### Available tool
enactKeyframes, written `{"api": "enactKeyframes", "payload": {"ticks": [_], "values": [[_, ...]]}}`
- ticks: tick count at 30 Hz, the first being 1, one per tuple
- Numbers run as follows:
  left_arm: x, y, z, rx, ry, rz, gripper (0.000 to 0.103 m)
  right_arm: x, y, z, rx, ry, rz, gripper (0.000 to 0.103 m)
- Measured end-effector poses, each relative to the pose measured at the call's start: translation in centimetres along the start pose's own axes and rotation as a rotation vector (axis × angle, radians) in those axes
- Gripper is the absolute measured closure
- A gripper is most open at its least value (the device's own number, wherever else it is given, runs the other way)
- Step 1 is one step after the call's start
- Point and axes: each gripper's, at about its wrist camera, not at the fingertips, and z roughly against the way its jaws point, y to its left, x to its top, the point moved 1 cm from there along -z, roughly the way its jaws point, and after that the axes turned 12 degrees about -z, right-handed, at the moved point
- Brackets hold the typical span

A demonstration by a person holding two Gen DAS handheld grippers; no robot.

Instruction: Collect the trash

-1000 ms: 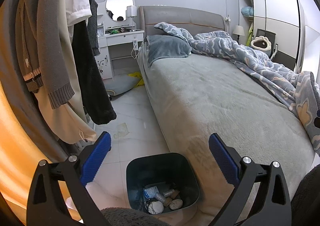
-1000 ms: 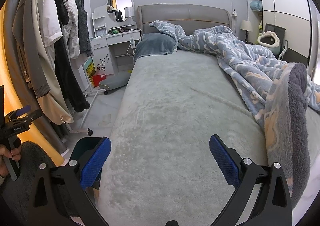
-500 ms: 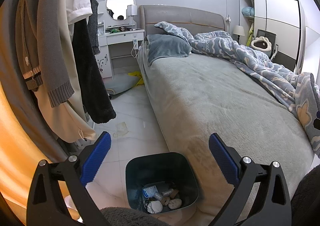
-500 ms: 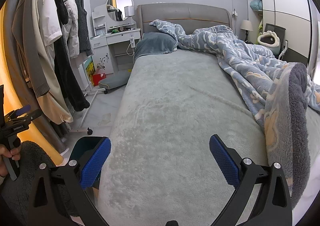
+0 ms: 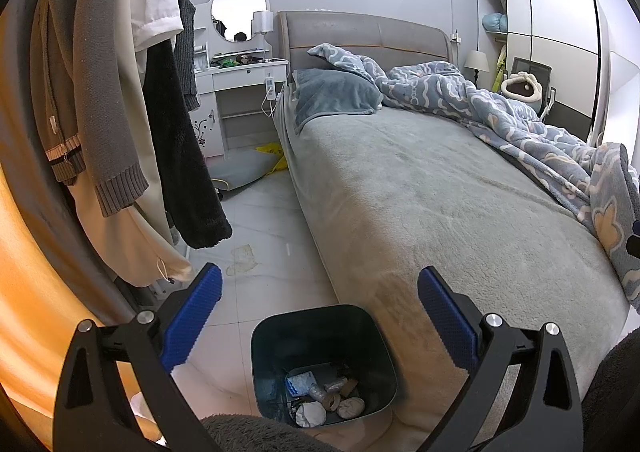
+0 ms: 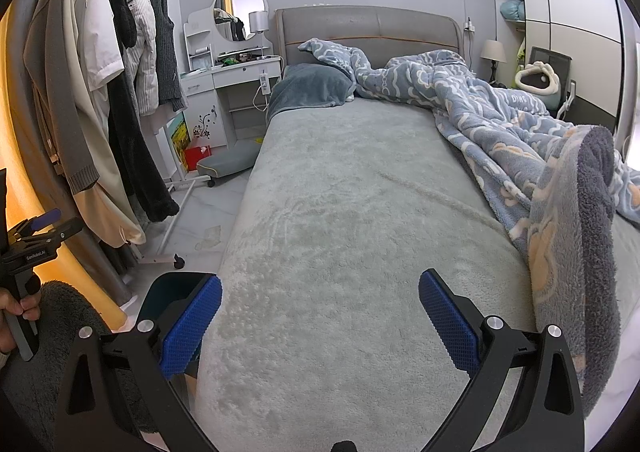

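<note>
Left claw (image 5: 320, 306): bin (image 5: 323, 360) on the floor directly ahead between the fingers, wrappers (image 5: 324, 398) inside it. Bed (image 5: 420, 204) ahead-right, bin just beside its corner. Hanging clothes (image 5: 120, 92) to the left. Scrap (image 5: 242, 259) on the floor beyond the bin. Right claw (image 6: 320, 306): over the bed's foot end, blanket (image 6: 520, 140) ahead-right, bin behind the left finger.

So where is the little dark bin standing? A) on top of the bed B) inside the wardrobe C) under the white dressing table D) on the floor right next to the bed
D. The bin stands on the pale tiled floor against the side of the bed, with crumpled trash in its bottom, and the open left gripper hangs above it.
</note>
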Motion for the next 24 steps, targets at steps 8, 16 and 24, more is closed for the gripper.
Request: {"api": "enactKeyframes", "payload": {"ticks": [8, 16, 24], "values": [[0.03, 0.04, -0.03, 0.0, 0.001, 0.0, 0.003, 0.01, -0.01, 0.05, 0.0, -0.001, -0.002, 0.003], [0.03, 0.04, -0.04, -0.004, 0.002, 0.002, 0.003, 0.08, 0.05, 0.02, 0.0, 0.0, 0.0, 0.003], [-0.17, -0.06, -0.2, -0.004, 0.01, 0.005, 0.003, 0.13, 0.04, 0.04, 0.0, 0.001, 0.0, 0.003]]}}
